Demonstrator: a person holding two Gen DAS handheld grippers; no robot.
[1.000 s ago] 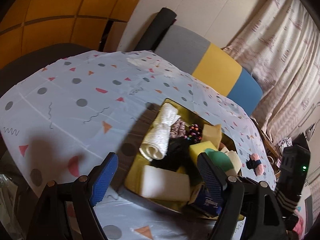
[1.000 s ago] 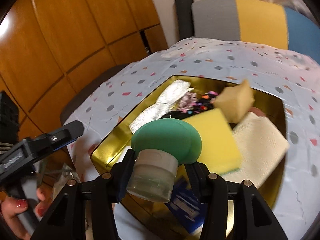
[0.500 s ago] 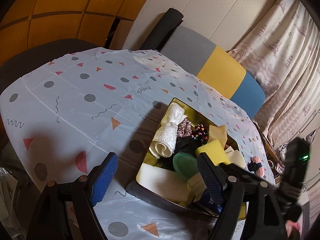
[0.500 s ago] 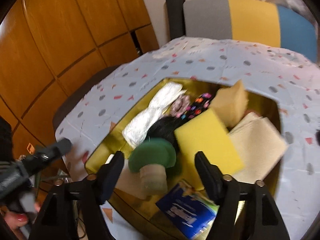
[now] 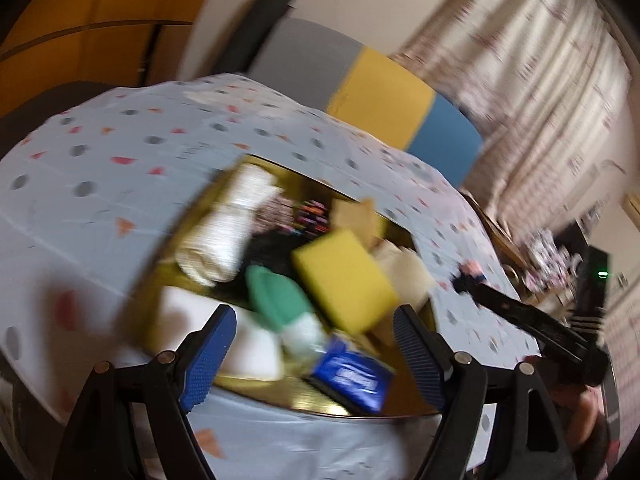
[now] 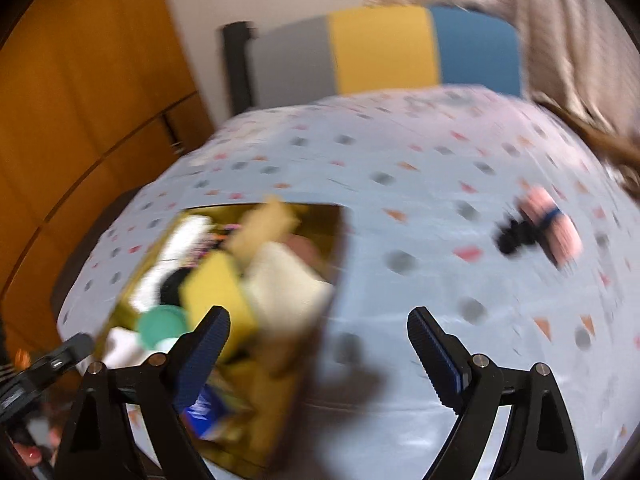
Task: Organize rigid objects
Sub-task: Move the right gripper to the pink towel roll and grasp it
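Note:
A gold tray [image 5: 280,394] [image 6: 288,412] on the patterned tablecloth holds a green-lidded jar [image 5: 280,300] [image 6: 162,326], a yellow sponge [image 5: 344,276] [image 6: 216,294], a rolled white towel [image 5: 228,232], a blue box [image 5: 348,376] and other items. My left gripper [image 5: 316,354] is open and empty above the tray's near edge. My right gripper [image 6: 318,356] is open and empty, over the cloth just right of the tray. A pink and black object [image 6: 540,234] [image 5: 470,276] lies on the cloth to the right. Both views are blurred.
A grey, yellow and blue chair back [image 6: 380,52] [image 5: 360,88] stands behind the table. Wooden panels [image 6: 80,100] are on the left, curtains [image 5: 520,80] on the right. The right gripper's body [image 5: 532,332] shows at the right of the left wrist view.
My right gripper let go of the green-lidded jar into the tray, opened wide and swung right away from the tray. My left gripper moved closer over the tray.

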